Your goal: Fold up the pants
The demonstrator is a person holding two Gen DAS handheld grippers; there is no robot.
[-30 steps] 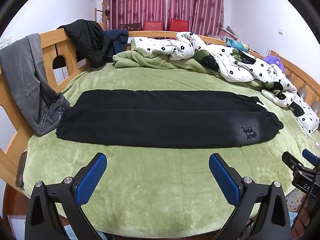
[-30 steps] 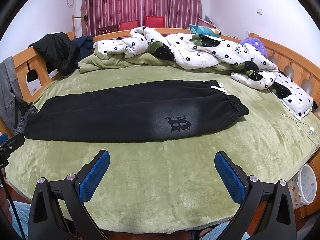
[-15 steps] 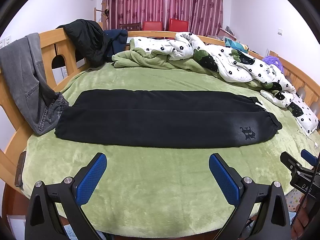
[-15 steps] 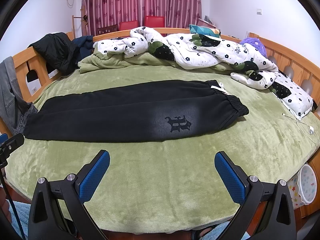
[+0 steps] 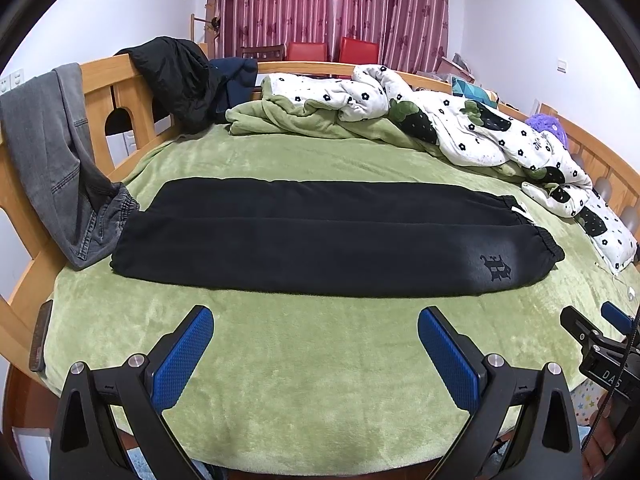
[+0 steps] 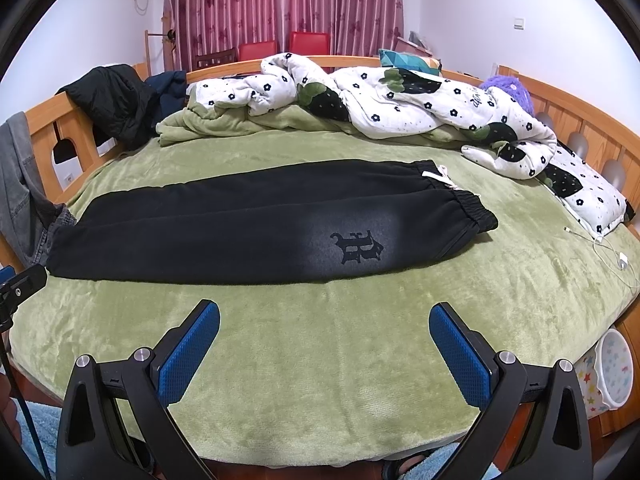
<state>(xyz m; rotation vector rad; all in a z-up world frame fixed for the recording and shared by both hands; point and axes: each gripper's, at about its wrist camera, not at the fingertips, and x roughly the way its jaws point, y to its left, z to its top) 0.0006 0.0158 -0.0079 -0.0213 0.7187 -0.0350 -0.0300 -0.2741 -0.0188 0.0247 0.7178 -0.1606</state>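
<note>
Your left gripper (image 5: 316, 322) is spread wide with nothing between its blue, dimpled pads (image 5: 182, 356), hanging over the near edge of the bed; your right gripper (image 6: 324, 318) is spread just as wide and equally empty. Ahead of both pairs of fingers lie the black pants (image 5: 328, 240), stretched flat and long across the green blanket (image 5: 312, 392), one leg laid beside the other, well apart from the fingertips. The cloth looks soft and matte, like fleece, with a gathered elastic waistband (image 6: 474, 210) off to the right of your right fingers, a white drawstring (image 6: 438, 174) just beyond it, and a dark gothic emblem (image 6: 358, 248) on a faded grey patch straight ahead of your right gripper. The cuffed ends sit ahead and left of your left fingers, touching grey jeans (image 5: 56, 160) draped over the wooden bed rail (image 5: 104, 80).

The blanket is plush, with a short shiny nap. Beyond the pants a rumpled white quilt (image 6: 400, 104) with black flowers is heaped up. Right of your right fingers, below the bed edge, a pale round tub (image 6: 614, 372) printed with stars stands; you cannot tell what is inside. A white cable (image 6: 604, 246) trails on the blanket far right
</note>
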